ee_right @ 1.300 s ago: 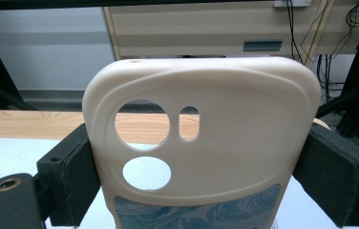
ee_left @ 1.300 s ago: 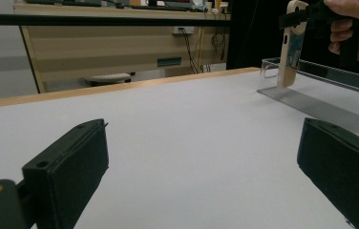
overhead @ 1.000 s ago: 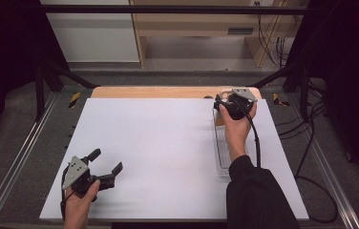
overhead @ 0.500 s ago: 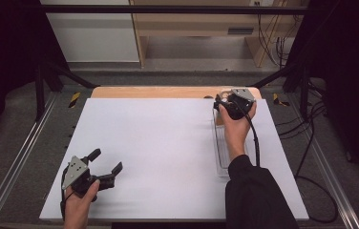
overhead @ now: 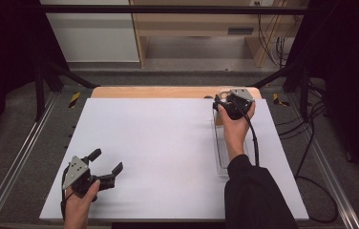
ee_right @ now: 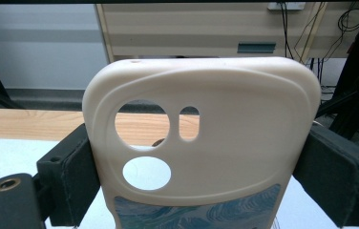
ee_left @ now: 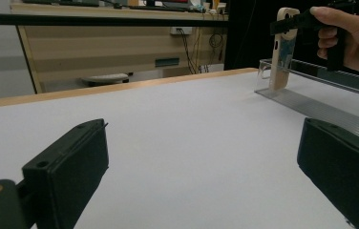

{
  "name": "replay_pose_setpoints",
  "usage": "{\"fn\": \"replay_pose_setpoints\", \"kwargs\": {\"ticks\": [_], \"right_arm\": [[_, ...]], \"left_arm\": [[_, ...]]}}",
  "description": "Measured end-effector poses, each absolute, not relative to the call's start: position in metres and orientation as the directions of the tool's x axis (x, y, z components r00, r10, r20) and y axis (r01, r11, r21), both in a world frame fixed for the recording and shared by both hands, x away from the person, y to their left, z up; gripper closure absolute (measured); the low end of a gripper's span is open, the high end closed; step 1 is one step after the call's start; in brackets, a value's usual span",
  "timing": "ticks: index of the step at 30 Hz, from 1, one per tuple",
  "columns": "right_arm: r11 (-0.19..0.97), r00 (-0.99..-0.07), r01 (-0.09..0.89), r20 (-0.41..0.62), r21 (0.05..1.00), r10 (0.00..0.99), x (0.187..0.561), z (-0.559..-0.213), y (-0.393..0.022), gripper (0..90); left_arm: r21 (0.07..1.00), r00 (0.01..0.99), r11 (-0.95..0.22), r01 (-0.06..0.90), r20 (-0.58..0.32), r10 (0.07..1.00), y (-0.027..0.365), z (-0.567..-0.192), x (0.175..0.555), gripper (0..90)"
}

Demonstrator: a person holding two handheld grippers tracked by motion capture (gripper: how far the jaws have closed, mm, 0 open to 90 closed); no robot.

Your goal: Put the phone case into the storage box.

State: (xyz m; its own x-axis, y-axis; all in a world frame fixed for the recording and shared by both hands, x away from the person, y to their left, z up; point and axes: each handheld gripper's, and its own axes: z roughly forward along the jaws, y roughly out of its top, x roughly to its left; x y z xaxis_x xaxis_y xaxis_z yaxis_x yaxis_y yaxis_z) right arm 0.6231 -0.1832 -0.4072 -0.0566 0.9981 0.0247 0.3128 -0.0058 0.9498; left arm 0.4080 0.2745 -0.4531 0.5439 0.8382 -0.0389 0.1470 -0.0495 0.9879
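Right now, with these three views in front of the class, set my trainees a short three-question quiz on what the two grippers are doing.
1. True or false: the right gripper is shut on the cream plastic phone case with camera cut-outs.
2. What does the case's lower end stand in? A) a clear plastic tray B) a wooden bowl C) a metal cup
3. Fill in: the left gripper, near the white table's front left corner, holds its jaws ____.

Key: 1 true; 2 A; 3 open, with nothing between them.
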Motion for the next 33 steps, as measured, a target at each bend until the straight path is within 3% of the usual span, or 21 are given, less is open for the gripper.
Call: {"fn": "replay_pose_setpoints", "kwargs": {"ticks": [33], "right_arm": [[0.013,-0.035,0.320,-0.002,0.947,0.999,0.6284,-0.4123,-0.1819,10.8]], "left_arm": [[0.988,0.550,-0.052,0.147,-0.039,0.834,0.2733,-0.4533,0.4081,3.2]]}}
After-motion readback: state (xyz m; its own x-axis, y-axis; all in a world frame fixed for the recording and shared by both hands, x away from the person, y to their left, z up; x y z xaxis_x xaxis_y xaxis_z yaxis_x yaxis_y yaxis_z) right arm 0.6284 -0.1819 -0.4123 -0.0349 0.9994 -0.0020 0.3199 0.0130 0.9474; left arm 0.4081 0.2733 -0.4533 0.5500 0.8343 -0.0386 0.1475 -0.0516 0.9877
